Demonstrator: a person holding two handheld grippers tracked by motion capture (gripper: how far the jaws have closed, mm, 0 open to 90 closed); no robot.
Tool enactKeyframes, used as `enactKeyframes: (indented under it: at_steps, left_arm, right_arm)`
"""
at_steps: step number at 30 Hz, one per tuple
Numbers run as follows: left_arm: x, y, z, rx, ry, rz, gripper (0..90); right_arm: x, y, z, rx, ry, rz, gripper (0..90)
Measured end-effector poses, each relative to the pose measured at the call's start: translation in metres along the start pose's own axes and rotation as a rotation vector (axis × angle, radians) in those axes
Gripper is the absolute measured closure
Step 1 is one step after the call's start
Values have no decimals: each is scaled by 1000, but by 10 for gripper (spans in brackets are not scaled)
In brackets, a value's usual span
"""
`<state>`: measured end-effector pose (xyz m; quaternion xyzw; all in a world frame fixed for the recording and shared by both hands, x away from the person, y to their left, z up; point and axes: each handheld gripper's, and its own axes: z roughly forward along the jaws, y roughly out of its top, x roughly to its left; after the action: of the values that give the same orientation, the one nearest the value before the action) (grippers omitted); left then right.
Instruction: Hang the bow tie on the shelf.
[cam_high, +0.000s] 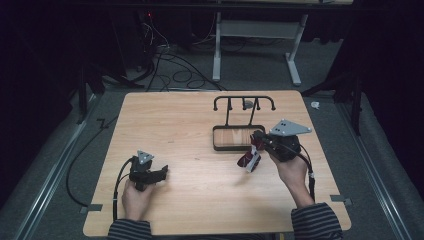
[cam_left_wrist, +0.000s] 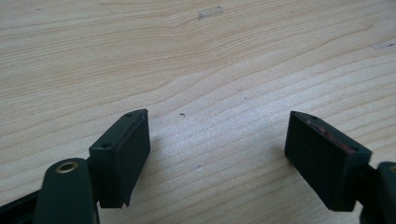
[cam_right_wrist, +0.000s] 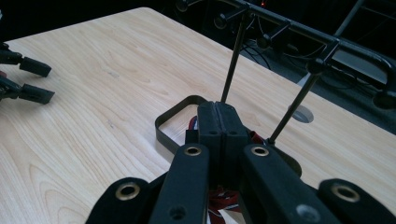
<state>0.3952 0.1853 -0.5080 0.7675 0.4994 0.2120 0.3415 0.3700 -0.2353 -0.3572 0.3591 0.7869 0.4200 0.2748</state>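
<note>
1. The main thing here is a red, black and white striped strap (cam_high: 248, 160) hanging from the right gripper (cam_high: 256, 141). It dangles above the wooden table (cam_high: 190, 200), just in front of the rack's tray. I can't tell if its lower end touches the wood.
2. In the right gripper view the jaws are pressed tight together, with bits of the red strap (cam_right_wrist: 219, 198) peeking out underneath and beside them, so that gripper (cam_right_wrist: 223, 123) is clamped on the strap.
3. Right behind it sits a dark metal rack (cam_high: 243, 102): a rounded rectangular tray base (cam_high: 216, 139), two thin upright rods, and a top bar with hook pegs. It stands toward the far right part of the table.
4. The person's right hand (cam_high: 290, 167) holds that gripper, striped sleeve at the table's near edge.
5. Over on the near left, well apart from everything, the left gripper (cam_high: 162, 172) rests low over the table in the left hand (cam_high: 134, 197). Its own view shows the gripper (cam_left_wrist: 217, 140) with jaws spread wide, just bare wood grain between them.
6. Cables are lying on the floor beyond the table.
</note>
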Motion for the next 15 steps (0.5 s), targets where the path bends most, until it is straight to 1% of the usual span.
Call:
enactKeyframes:
  at_steps: [1,6,8,11,15]
  left_arm:
    - [0,0,0,0,0,0,228]
    - [0,0,0,1,0,1,228]
    - [0,0,0,0,0,0,228]
    - [0,0,0,0,0,0,228]
    - [0,0,0,2,-1,1,228]
  right_arm:
    - [-1,2,1,-5,0,-8,900]
    - [-3,9,1,-12,1,1,900]
    - [-4,12,2,-14,-3,6,900]
    - [-4,19,3,-21,-9,1,900]
    - [-4,26,6,-17,-17,-2,900]
